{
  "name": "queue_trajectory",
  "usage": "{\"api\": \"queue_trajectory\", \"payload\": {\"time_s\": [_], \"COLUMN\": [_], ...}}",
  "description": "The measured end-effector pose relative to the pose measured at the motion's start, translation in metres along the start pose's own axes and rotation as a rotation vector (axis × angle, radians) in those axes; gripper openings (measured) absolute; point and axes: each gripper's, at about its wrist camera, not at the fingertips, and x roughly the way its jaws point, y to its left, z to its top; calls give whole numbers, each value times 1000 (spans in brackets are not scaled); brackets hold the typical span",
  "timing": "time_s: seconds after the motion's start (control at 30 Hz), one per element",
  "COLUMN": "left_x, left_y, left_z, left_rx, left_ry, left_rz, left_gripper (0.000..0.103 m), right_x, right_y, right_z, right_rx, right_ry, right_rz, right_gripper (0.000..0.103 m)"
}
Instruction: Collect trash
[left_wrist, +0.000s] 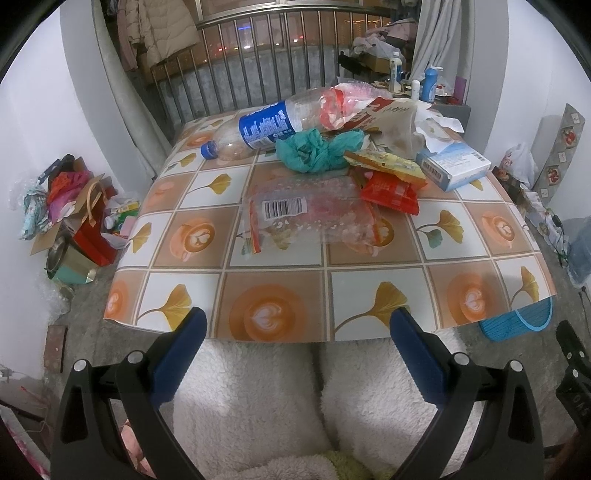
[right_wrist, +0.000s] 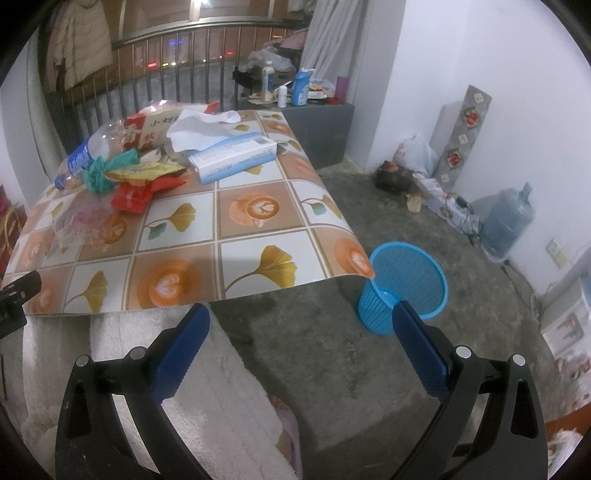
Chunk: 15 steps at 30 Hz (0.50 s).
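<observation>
1. Left wrist view: left gripper (left_wrist: 298, 325) has fingers spread wide, holding nothing, low over the person's fleece-covered lap, tips just at the near table (left_wrist: 280, 295) edge.
2. Trash sits well ahead of the fingers, toward the far half: clear bag (left_wrist: 310, 214) nearest, roughly centred between the tips; red wrapper (left_wrist: 391, 194) ahead-right; green wad (left_wrist: 314, 151), bottle (left_wrist: 255, 129) and tissue box (left_wrist: 456, 164) beyond.
3. Step looks like the first reach. I'd take the clear bag 1st: it's closest and nothing lies on most of it. It's thin and flat, so come in low, pinch a raised crease, not the flat film.
4. Room: bare cloth between the tips and the bag, no obstacles. The cloth overhangs the near edge, so lift over it, don't snag.
5. Right wrist view: right gripper (right_wrist: 301, 317) also wide apart, empty, off the table's right corner, over bare floor.
6. Bin (right_wrist: 404, 282) stands on the floor just ahead of the right finger, mouth tilted toward camera, close by the table corner, looks empty.
7. Floor round the bin is open; a water jug (right_wrist: 508, 221) and clutter are well off by the wall. Drops should clear the cloth corner next to the bin rim.
</observation>
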Motion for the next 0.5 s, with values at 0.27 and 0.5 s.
{"api": "queue_trajectory", "payload": {"time_s": [0.27,0.5], "left_x": [0,2], "left_y": [0,8], "left_z": [0,-7], "left_rx": [1,1], "left_ry": [3,4], "left_rz": [2,6], "left_gripper": [97,97], "right_x": [1,1], "right_y": [-3,-5], "right_z": [3,5], "right_rx": [4,9], "right_ry": [2,5], "right_rz": [1,3], "right_gripper": [95,95]}}
